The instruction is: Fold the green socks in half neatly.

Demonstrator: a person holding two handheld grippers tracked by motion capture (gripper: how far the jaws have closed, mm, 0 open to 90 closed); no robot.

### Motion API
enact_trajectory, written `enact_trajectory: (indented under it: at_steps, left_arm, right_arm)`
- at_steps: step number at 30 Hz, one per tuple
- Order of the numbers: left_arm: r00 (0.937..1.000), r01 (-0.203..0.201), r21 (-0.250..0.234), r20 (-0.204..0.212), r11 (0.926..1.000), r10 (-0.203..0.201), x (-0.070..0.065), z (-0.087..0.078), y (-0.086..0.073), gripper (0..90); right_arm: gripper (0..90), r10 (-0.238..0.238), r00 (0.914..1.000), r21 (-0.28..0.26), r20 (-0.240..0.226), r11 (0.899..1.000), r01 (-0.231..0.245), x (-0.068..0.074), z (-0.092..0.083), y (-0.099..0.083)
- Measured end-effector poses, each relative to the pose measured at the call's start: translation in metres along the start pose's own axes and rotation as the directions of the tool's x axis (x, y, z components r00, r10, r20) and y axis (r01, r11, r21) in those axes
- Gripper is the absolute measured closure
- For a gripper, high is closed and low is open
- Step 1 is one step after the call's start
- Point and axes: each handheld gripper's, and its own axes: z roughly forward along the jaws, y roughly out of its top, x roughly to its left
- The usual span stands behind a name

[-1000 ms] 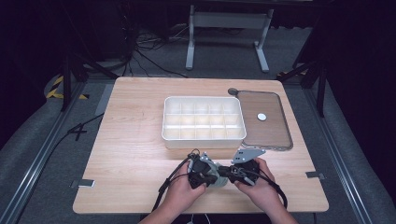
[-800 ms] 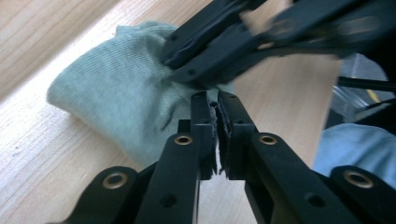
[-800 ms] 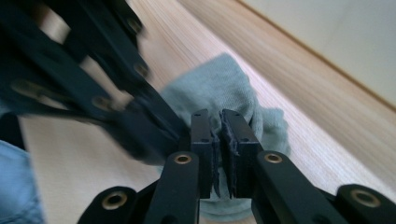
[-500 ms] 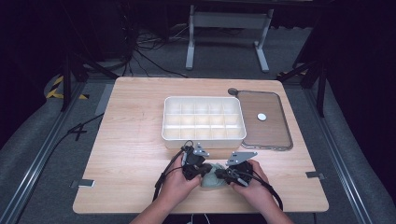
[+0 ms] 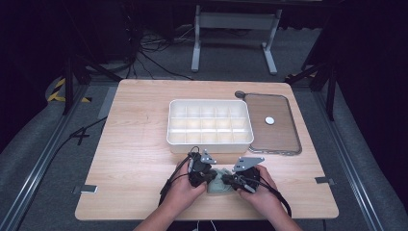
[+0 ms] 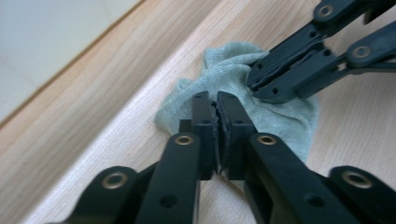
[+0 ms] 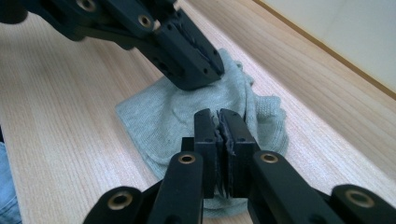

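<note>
Since a second ago my hands have drawn slightly closer to each other over the cloth (image 6: 280, 116), which now lies bunched between them rather than spread; the left tongs (image 6: 217, 95) have just been easing apart and now stand a sliver apart, tips low over the near edge of the cloth with no fabric that I can see caught between them; the right tongs (image 7: 219, 114) have just been closing and now sit together, and from the left gripper view they seem to me to nip a raised fold on the far side of the cloth. I read that as a handover of the hold: the left is letting go while the right keeps the fold, so the folding or gathering looks to be midway, not finished. The cloth rests on the table (image 5: 134, 144) right under both tongs; the white compartment box (image 5: 210, 103) stands just beyond them, empty as far as I can tell; its brownish lid (image 5: 274, 139) lies beyond the right tongs, beside the box. I can read no brand, label or writing anywhere; the small white dot on the lid is too small to make out.
</note>
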Motion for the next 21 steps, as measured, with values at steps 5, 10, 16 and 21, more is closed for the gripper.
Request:
enact_trajectory:
  at_steps: [5,10,16,21]
  left_arm:
    - [0.9967,-0.081,0.014,0.001,0.9966,0.081,-0.003,-0.013,0.002,70.1]
    - [0.9965,-0.083,0.01,-0.01,0.9965,0.083,0.002,-0.029,-0.004,68.5]
    - [0.998,-0.063,0.038,0.012,0.9973,0.062,0.012,-0.035,-0.015,67.1]
    - [0.9981,-0.045,0.1,0.045,0.9939,0.041,0.016,-0.022,-0.022,68.5]
  right_arm:
    - [86.3,0.0,1.0,0.005,0.002,1.0,0.0,0.0,0.0,0.0]
    - [86.5,0.009,0.9999,0.006,-0.007,1.0,-0.009,-0.001,0.0,0.001]
    - [86.5,0.021,0.9996,0.008,-0.019,1.0,-0.02,-0.003,0.0,0.001]
    - [86.5,0.028,0.9992,0.009,-0.027,1.0,-0.028,-0.005,0.0,0.001]
